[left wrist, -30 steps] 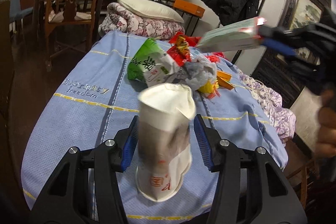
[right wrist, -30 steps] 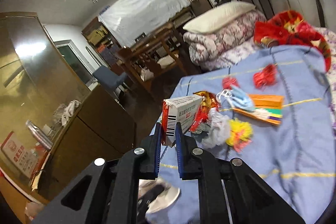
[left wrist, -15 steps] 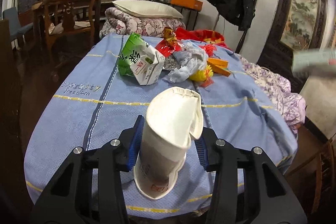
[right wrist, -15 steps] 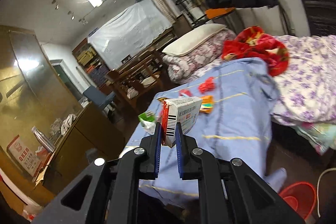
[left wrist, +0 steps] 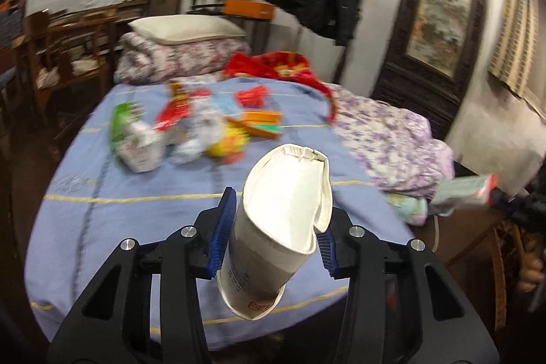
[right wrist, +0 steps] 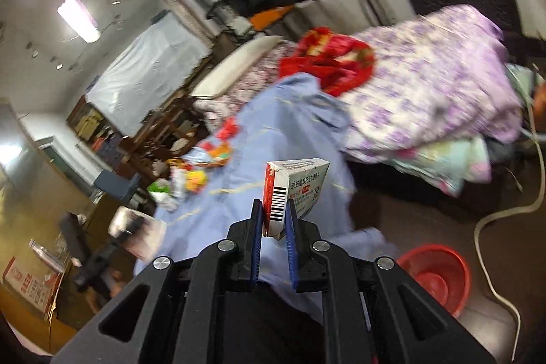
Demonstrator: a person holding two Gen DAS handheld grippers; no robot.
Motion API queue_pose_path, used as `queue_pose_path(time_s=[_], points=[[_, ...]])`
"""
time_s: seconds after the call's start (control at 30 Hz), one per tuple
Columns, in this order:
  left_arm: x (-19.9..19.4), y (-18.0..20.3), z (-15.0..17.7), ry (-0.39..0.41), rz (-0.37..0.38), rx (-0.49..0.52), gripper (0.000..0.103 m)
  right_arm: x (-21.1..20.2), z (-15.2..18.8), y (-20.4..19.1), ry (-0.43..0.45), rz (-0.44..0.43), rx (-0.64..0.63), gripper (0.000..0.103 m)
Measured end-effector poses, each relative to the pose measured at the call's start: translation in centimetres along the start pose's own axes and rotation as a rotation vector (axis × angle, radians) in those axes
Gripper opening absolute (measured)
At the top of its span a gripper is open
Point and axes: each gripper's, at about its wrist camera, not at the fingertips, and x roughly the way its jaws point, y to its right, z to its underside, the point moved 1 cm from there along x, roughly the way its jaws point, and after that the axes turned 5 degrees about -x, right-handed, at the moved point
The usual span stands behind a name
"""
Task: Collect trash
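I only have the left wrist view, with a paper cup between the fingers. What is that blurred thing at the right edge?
Observer: The right gripper is shut on a small box with a barcode.
Operator: Is there a bin anywhere?
Observer: Yes, a red basin stands on the dark floor beside the bed, below and right of the box.
Operator: Anything else on that floor?
Observer: A pale cable curves past the basin.
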Motion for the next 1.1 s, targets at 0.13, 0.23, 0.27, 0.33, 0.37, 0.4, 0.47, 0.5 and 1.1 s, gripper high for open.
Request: queue_pose_path(time_s=[0.13,0.23,0.27,0.33,0.37,0.4,0.47,0.5,1.1], points=[[1.5,4.9,0.0,-0.035,0.072,0.040,0.044,0.5,2.8,5.0,-0.055,0.053,0.069,0.013],[2.8,8.3,0.5,-0.074,0.125,0.067,0.044,2.0,5.4,8.3,-0.119,0.092,0.110,0.014],[3.3,9.4,0.8,-0.088,0.140,0.081,0.044,2.8,6.5,9.8,-0.148,0.116,0.126,0.015],[4.3,11.5,1.4,-0.120,0.169,0.108,0.044,4.5,8.1,12.0,-0.206,0.157,0.144,0.024],[5.0,12.7,1.8,-0.145,0.188,0.124,0.044,5.2,9.2,13.3,-0.238,0.180,0.167,0.031],[5.6,13.6,2.1,-0.165,0.201,0.138,0.044,5.5,9.9,14.0,-0.257,0.192,0.196,0.045],[7.1,16.1,3.0,-0.214,0.231,0.183,0.044,5.2,10.8,15.8,-0.246,0.175,0.270,0.046],[7.8,17.4,3.6,-0.232,0.244,0.205,0.044,4.6,10.8,16.6,-0.216,0.156,0.301,0.046],[14.7,27.1,10.2,-0.412,0.280,0.359,0.081,-2.4,6.9,17.2,0.008,0.232,0.211,0.060]])
